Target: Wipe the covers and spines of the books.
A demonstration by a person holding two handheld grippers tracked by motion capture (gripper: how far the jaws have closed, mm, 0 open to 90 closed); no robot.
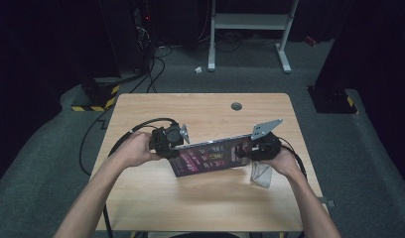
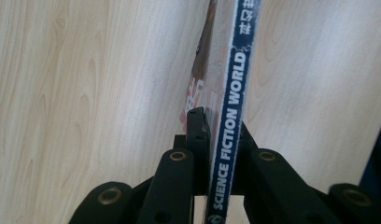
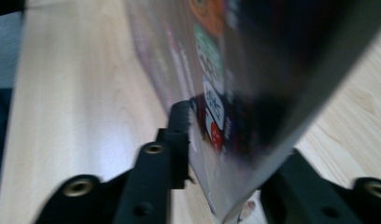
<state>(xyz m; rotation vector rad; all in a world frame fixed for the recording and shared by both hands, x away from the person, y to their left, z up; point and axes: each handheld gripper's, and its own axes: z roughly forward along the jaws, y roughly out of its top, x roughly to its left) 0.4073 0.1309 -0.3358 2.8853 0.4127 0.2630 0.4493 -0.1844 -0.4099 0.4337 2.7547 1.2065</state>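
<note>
Magazine [image 1: 210,156] held tilted above wooden surface [image 1: 200,106], one tongs at each end. Left tongs [image 1: 174,141] clenched on magazine's left end; in left gripper view, spine [image 2: 228,140] reading "SCIENCE FICTION WORLD" pinched between jaws. Right tongs [image 1: 249,148] at right end; in right gripper view magazine [image 3: 235,93] lies between jaws, blurred, grip loosened, pad contact unclear. Crumpled clear bag [image 1: 261,174] beneath right hand [image 1: 285,161].

Magazine held on edge above the table

A thin magazine [image 1: 210,157] with a dark, colourful cover and a blue spine reading "SCIENCE FICTION WORLD" is tilted on its long edge, spanning left to right at mid-table [image 1: 156,198].
</note>
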